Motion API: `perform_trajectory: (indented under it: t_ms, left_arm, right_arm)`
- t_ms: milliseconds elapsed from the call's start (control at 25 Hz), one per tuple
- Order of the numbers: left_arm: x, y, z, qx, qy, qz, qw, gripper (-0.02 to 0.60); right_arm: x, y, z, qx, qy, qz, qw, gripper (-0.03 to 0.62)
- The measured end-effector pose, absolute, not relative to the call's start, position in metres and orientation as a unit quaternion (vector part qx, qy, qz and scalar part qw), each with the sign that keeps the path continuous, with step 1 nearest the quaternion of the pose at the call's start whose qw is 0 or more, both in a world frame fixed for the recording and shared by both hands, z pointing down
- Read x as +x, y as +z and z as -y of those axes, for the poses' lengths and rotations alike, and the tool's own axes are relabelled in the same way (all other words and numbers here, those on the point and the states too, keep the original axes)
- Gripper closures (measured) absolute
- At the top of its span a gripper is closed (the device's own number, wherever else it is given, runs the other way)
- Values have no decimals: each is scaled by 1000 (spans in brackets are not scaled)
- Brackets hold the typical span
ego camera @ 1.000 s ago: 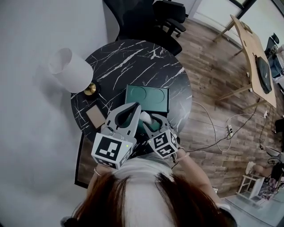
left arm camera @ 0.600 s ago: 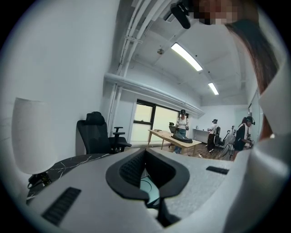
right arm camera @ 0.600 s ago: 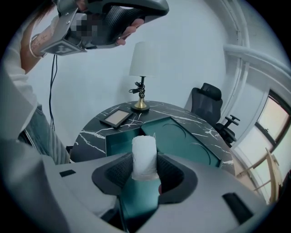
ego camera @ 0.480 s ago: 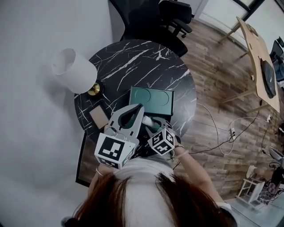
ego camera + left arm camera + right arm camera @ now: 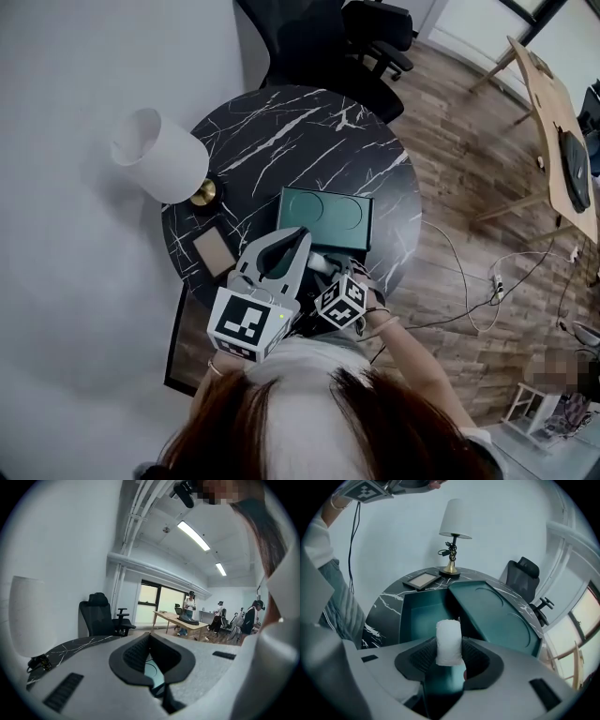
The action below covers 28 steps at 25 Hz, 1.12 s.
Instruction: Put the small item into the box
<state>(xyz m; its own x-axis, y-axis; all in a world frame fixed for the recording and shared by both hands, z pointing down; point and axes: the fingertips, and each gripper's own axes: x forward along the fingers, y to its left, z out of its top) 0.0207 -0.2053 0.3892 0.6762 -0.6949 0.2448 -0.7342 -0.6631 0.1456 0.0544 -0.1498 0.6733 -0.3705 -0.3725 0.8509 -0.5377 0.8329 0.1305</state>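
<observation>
Over the open box (image 5: 417,613): my right gripper (image 5: 449,649) holds the white roll (image 5: 449,639) upright, fingers clamped on its sides.
Just changed: it seems to have sunk slightly toward the box, beside the lid (image 5: 499,616); the grip is unchanged.
My left gripper (image 5: 150,639): fingers together, empty, raised.
Meaning: the roll is not yet in; release looks next.

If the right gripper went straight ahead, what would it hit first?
Probably the open green box, near where its floor meets the raised lid; depth is unclear.
</observation>
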Motion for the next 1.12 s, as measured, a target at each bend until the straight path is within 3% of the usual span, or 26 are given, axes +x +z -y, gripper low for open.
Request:
perform_trajectory:
  t_ms: [800, 1120]
  left_arm:
    - [13, 406, 207, 901, 103, 405, 121, 574]
    - [10, 405, 202, 901, 104, 404, 121, 574]
  right_arm:
    - [57, 701, 149, 255, 91, 801, 533, 407]
    - [53, 695, 143, 250, 108, 800, 534, 376]
